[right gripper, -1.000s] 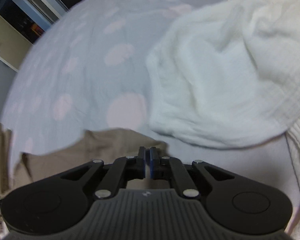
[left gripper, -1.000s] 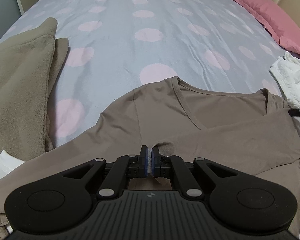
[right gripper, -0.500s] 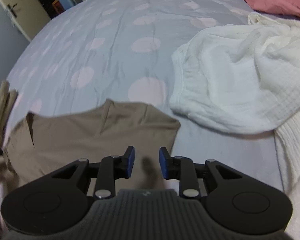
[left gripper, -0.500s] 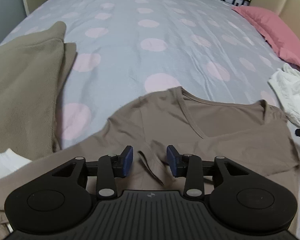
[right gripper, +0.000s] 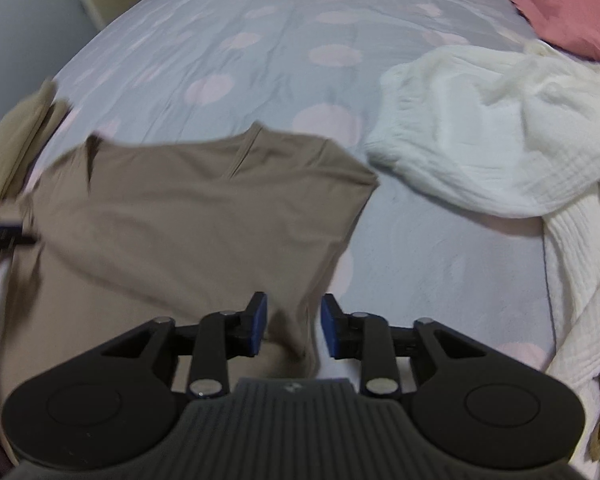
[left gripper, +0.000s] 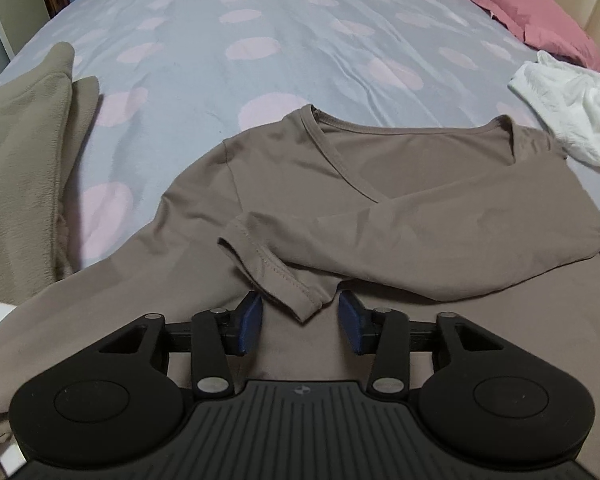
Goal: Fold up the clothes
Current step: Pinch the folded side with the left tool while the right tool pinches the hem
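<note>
- The taupe V-neck top [left gripper: 380, 184], smooth thin knit with stitched hems, lies flat on the bed [left gripper: 300, 32], one sleeve folded across its chest.
- The left tool [left gripper: 300, 320] has just been closing a little, but its blue pads stand apart, the sleeve cuff [left gripper: 276, 276] loose between them.
- The right tool [right gripper: 293, 326] has just been opening, pads off the top's side edge.
- Crinkled white cloth [right gripper: 500, 140] is heaped just beside it; a fleecy beige blanket [left gripper: 16, 152] lies at the left.
</note>
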### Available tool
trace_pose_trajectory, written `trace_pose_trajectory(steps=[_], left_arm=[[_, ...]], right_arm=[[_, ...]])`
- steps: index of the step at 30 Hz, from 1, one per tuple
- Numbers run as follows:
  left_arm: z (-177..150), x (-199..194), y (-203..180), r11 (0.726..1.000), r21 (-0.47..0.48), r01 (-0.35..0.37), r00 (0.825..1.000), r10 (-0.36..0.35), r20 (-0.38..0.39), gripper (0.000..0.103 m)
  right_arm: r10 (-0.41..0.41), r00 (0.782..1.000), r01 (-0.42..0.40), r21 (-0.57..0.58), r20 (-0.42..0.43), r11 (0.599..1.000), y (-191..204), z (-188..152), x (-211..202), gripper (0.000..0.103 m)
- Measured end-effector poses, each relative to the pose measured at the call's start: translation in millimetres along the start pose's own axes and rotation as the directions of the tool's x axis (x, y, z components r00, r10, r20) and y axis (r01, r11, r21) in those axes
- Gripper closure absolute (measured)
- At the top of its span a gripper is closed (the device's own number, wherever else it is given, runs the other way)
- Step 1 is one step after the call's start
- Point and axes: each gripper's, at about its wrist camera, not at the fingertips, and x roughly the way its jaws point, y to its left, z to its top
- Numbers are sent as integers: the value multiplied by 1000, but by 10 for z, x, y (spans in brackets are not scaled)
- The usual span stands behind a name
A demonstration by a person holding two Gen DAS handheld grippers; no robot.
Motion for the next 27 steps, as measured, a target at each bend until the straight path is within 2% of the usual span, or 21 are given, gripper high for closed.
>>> trace_pose_trajectory(steps=[2,5,7,8,9,13,15,19,22,25,26,27], left_arm=[[11,20,16,1000,-9,8,1000,-8,-6,85],[25,-13,39,999,-27,19,1000,-19,10,95],[42,-52,52,999,-24,33,999,-33,16,100],[51,-82,52,999,-19,39,999,-39,17,101],[61,-125,58,999,-13,46,999,-46,19,101],[125,-346,188,1000,-1,29,999,-29,37,102],[139,-374,258,1000,22,18,1000,-18,12,102],[90,-280,331,1000,8,-3,998,3,-55,101],[26,-207,337,1000,27,-1,991,4,-131,96],[-4,-273,390,1000,12,-5,992,7,-125,74],[3,-312,410,1000,2,11,994,-10,-112,63],[20,-363,439,999,-20,36,996,-37,-83,57]], right_arm=[[7,1000,-9,-63,-25,998,24,-66,14,56],[-23,999,18,-138,-33,990,90,-146,57,56],[-58,998,52,-169,-31,984,119,-183,113,63],[-62,998,57,-164,-31,985,107,-186,129,86],[-63,998,57,-152,-32,987,85,-183,140,98],[-54,997,51,-75,-45,996,-37,-154,146,98],[-56,997,53,-75,-44,996,-36,-162,148,98],[-60,997,56,-84,-48,995,-8,-167,164,98],[-55,997,50,-73,-59,996,-22,-156,153,94],[-53,996,49,-59,-67,997,-33,-149,118,89],[-53,996,50,-54,-65,997,-37,-142,101,85],[-54,997,51,-50,-61,997,-41,-134,83,80]])
